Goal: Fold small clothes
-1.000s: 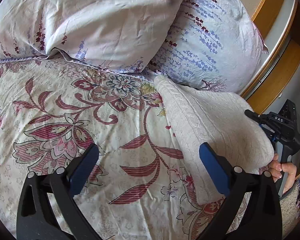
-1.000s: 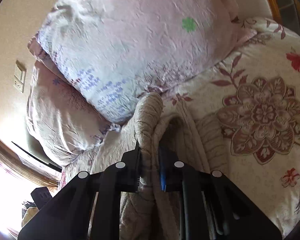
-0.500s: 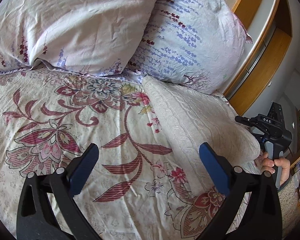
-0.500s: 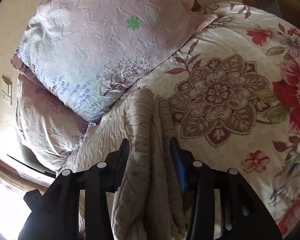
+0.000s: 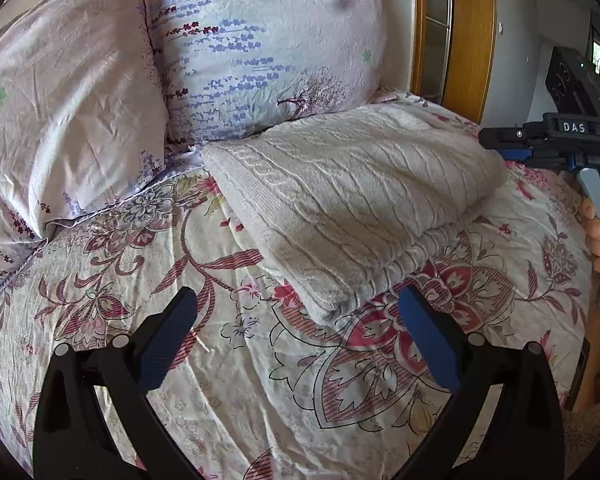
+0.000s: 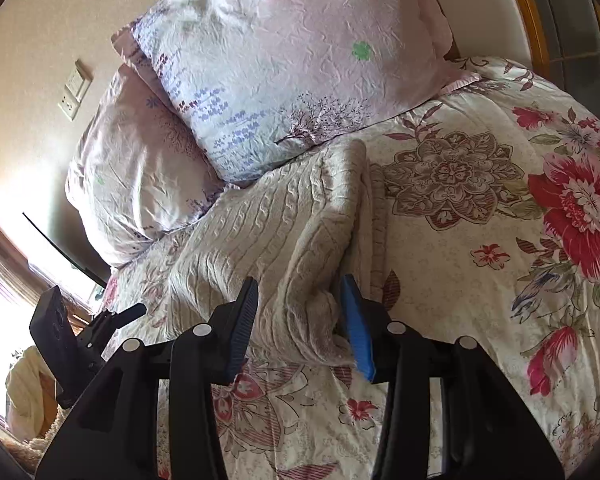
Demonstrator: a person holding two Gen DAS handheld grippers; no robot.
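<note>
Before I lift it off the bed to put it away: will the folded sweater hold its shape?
Probably not. The sweater looks like soft, thick cable knit, so the layers would likely sag and unfold. It seems fairly bulky and unlikely to slip.

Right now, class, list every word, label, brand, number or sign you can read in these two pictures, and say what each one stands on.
"DAS": white letters on a small black plate on the right tongs' body, seen from the left wrist.
Wall switch and socket: any markings too small to read.
Sweater, pillows and quilt: patterns only, no lettering.
</note>
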